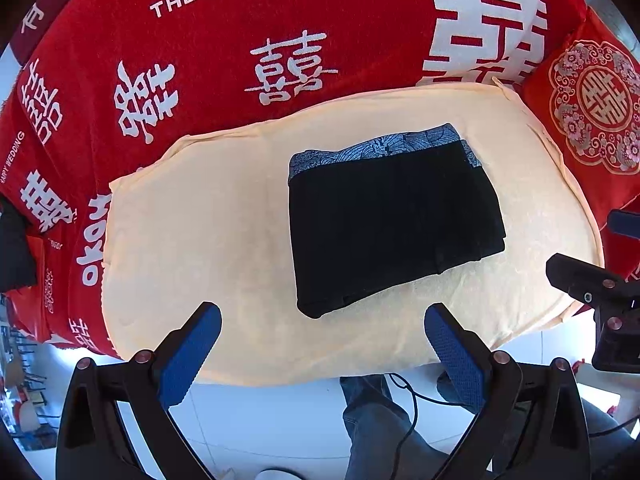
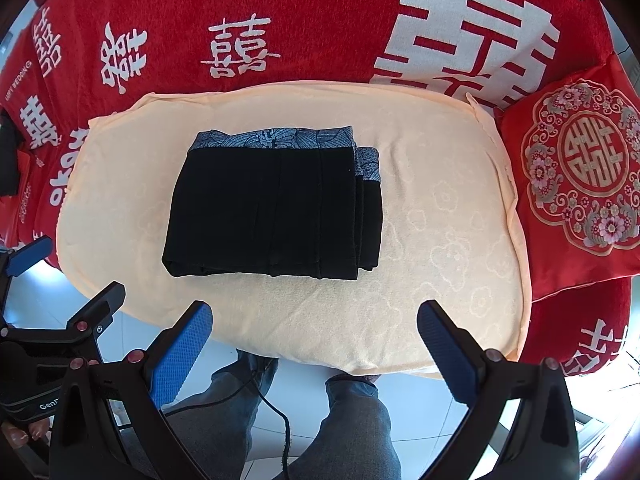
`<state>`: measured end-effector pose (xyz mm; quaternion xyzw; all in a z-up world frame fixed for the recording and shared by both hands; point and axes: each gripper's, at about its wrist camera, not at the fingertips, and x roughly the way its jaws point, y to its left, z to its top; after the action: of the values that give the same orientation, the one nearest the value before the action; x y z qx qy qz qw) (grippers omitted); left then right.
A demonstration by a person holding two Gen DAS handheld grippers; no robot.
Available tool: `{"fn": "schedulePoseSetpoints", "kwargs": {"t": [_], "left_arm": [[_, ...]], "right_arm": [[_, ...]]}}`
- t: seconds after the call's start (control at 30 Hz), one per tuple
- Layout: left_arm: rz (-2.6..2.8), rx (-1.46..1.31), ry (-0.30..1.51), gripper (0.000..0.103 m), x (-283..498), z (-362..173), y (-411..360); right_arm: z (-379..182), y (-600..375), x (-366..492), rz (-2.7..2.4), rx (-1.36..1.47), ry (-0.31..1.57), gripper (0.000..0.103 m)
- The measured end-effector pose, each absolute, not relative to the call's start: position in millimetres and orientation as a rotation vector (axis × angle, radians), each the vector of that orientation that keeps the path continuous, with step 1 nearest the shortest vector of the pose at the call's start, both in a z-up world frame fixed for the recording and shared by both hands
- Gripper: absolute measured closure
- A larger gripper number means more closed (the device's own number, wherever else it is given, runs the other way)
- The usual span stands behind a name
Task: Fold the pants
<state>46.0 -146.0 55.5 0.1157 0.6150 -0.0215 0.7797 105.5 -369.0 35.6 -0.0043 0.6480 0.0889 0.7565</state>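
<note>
Here both tools, left tool point(image 1: 322, 344) and right tool point(image 2: 314, 340), hover fingers apart (empty) near the folded pants point(image 2: 272, 208).

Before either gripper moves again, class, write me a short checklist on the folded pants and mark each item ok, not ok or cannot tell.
1. Pants folded into a compact stack: ok.
2. Stack lies wholly on the cream cushion, clear of its edges: ok.
3. Layers line up: not ok; on the right side a lower layer and its patterned waistband stick out past the top one.
4. Left gripper open and holding nothing: ok.
5. Right gripper open and holding nothing: ok.
6. Both grippers clear of the fabric, back at the cushion's near edge: ok.
</note>
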Motion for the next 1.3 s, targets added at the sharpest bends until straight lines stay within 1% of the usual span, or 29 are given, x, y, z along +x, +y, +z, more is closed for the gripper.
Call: {"fn": "schedulePoseSetpoints", "kwargs": {"t": [1.3], "left_arm": [[-0.073,0.263,1.313,0.001,47.5,57.7,-147.2]], "right_arm": [[31.7,-365.7,104.8,0.189,-0.022,1.427,0.001]]}}
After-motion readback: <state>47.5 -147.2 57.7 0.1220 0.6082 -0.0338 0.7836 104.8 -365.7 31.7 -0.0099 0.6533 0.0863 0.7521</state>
